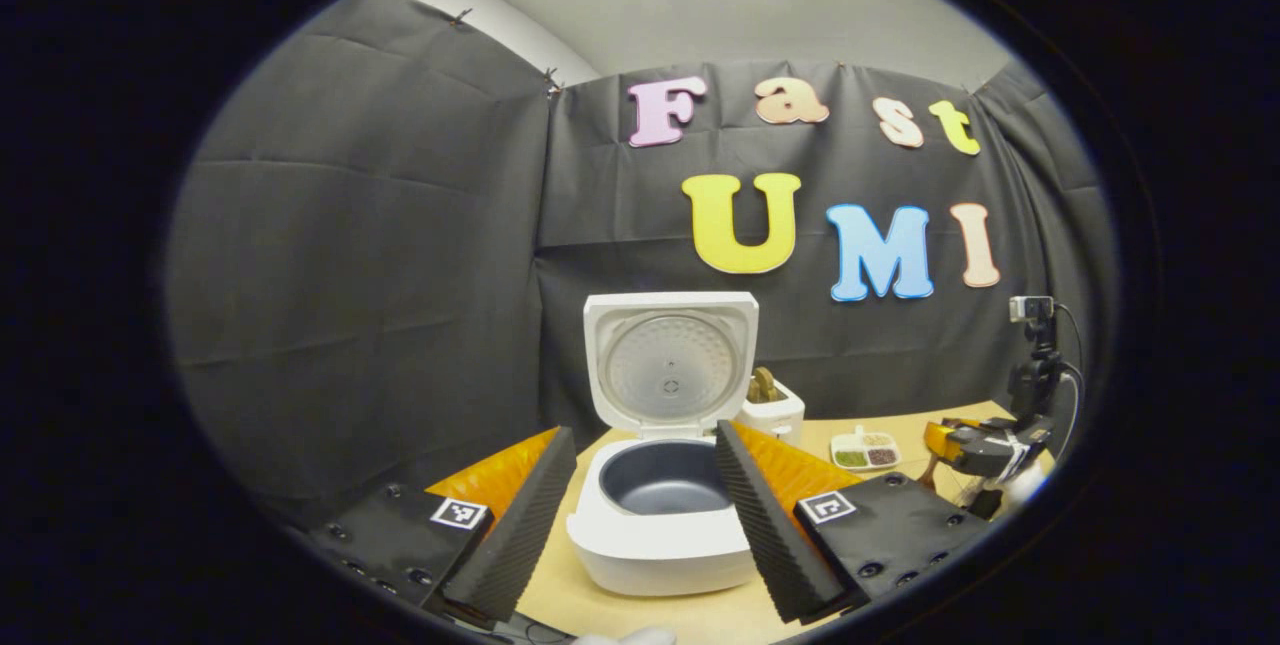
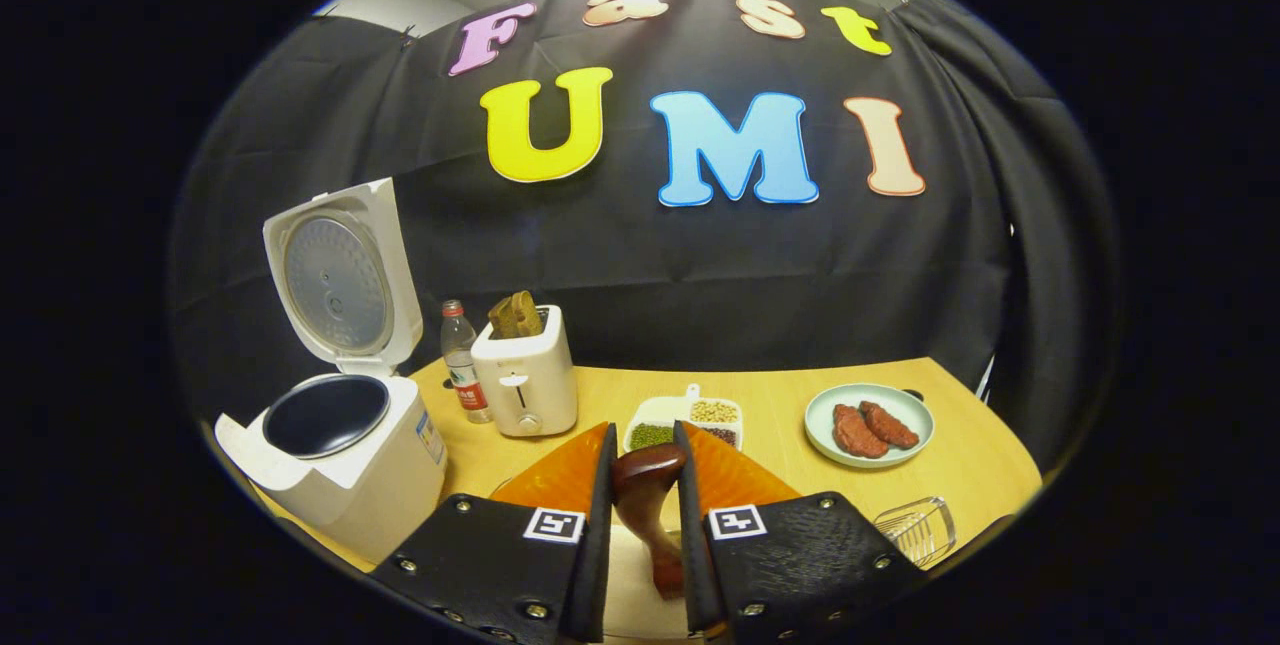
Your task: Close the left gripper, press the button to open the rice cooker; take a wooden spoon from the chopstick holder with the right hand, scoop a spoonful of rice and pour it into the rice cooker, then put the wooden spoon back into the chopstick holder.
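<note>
We count one rice cooker [image 2: 335, 465] at the table's [image 2: 780, 395] left edge, its lid [image 2: 340, 275] standing open above one empty dark pot [image 1: 668, 477]. Our left gripper [image 1: 640, 515] hangs in front of it, fingers spread wide with nothing between them. Our right gripper [image 2: 643, 505] has both fingers pressed on the one wooden spoon [image 2: 648, 510], bowl forward. Behind the cooker stand one bottle [image 2: 463, 360] and one toaster [image 2: 525, 385] holding bread. Toward the far edge sits one divided dish [image 2: 690, 420] of three grain portions, and to its right one plate [image 2: 870, 425] with two pieces of meat. One wire rack [image 2: 915, 528] lies at the near right edge.
</note>
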The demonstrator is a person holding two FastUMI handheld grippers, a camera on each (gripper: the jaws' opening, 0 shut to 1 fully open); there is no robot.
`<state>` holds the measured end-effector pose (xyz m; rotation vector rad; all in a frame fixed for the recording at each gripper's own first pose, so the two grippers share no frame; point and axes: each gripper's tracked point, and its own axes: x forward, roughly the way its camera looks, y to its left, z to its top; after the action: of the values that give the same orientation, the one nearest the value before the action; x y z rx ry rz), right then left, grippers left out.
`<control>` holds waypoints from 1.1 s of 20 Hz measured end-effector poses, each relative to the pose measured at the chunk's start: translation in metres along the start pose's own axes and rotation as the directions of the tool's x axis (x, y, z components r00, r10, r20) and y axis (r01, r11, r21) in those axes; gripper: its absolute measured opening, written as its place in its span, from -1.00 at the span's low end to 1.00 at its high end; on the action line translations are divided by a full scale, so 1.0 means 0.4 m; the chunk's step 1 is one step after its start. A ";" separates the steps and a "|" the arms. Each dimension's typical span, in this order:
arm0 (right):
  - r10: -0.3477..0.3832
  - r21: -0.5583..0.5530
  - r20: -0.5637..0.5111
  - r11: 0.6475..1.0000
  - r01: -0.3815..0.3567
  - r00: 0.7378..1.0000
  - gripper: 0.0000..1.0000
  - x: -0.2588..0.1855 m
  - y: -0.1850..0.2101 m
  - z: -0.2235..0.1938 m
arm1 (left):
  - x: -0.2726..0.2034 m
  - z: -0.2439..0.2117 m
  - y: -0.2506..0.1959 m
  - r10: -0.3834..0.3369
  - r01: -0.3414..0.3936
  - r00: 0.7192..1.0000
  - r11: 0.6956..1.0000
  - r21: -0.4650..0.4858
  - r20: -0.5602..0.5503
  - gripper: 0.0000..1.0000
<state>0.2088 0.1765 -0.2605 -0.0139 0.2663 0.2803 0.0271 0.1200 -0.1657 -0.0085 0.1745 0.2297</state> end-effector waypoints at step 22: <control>0.026 0.058 -0.124 0.998 -0.019 0.992 -0.41 0.023 0.018 -0.097 | 0.008 -0.029 0.011 0.006 -0.006 1.000 1.000 0.001 -0.011 0.94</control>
<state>0.2055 0.1838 -0.3001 0.0281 0.3990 0.2947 0.0271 0.1245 -0.1775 -0.0081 0.1862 0.2357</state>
